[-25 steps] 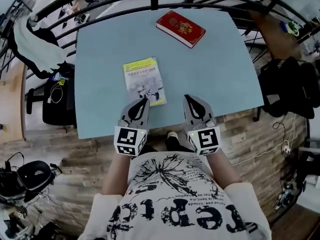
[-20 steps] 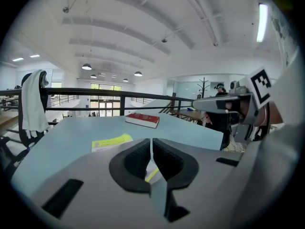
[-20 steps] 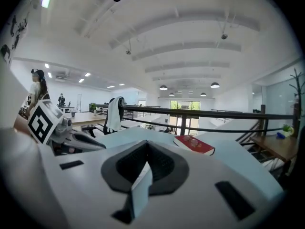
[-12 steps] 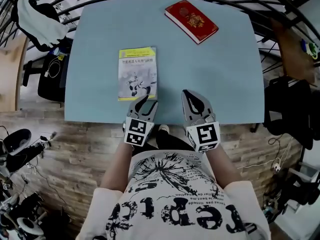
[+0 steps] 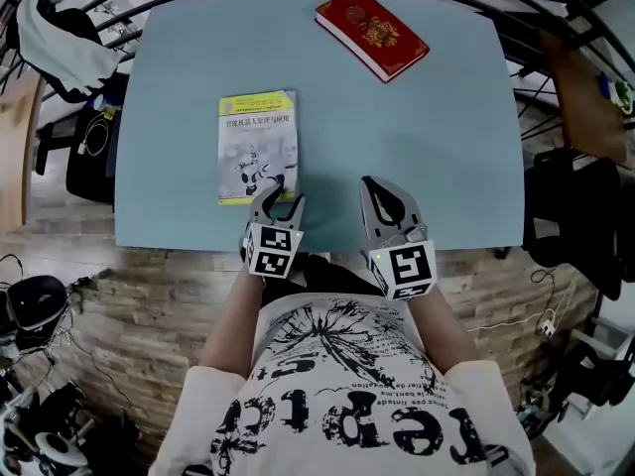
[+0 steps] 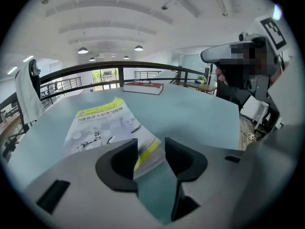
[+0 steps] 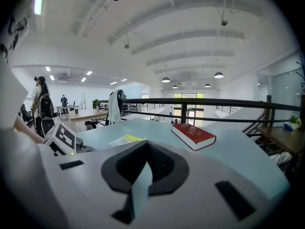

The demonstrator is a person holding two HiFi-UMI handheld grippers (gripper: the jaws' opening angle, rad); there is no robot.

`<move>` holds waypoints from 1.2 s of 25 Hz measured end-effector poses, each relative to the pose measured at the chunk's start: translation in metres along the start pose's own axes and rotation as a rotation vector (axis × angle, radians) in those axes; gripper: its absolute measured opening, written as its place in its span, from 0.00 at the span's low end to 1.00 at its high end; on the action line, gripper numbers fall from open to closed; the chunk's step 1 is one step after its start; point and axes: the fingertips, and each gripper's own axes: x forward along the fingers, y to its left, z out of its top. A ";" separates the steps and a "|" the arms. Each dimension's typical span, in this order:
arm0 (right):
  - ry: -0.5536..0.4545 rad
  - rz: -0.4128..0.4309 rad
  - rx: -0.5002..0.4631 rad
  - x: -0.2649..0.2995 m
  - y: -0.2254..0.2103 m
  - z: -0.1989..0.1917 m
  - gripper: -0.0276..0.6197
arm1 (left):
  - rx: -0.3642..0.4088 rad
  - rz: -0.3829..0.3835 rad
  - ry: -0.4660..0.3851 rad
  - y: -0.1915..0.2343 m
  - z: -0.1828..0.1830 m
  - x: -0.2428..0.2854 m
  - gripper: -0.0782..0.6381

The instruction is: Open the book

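The thin book (image 5: 256,147) on the near left of the table (image 5: 427,137) looks light and bendy, and its near right corner, a good place to lift it, sits ungripped at the opening jaws of the left gripper (image 5: 281,199), while the right gripper (image 5: 382,194) is closed and empty.

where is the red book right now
In the head view the red book lies at the far edge of the blue table, right of centre, beyond and to the right of the yellow-and-white book.
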 end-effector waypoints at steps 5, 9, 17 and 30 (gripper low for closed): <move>-0.004 -0.002 -0.004 0.000 -0.003 0.005 0.06 | -0.050 0.022 -0.019 0.007 0.004 -0.003 0.22; -0.013 -0.002 -0.008 0.001 0.001 0.010 0.06 | -0.049 0.016 -0.051 0.007 0.017 -0.013 0.15; -0.024 0.002 -0.023 0.004 0.031 0.028 0.06 | -0.141 -0.018 -0.140 0.031 0.040 -0.046 0.14; -0.030 -0.009 -0.010 0.024 0.118 0.057 0.06 | -0.237 0.012 -0.326 0.129 0.065 -0.149 0.14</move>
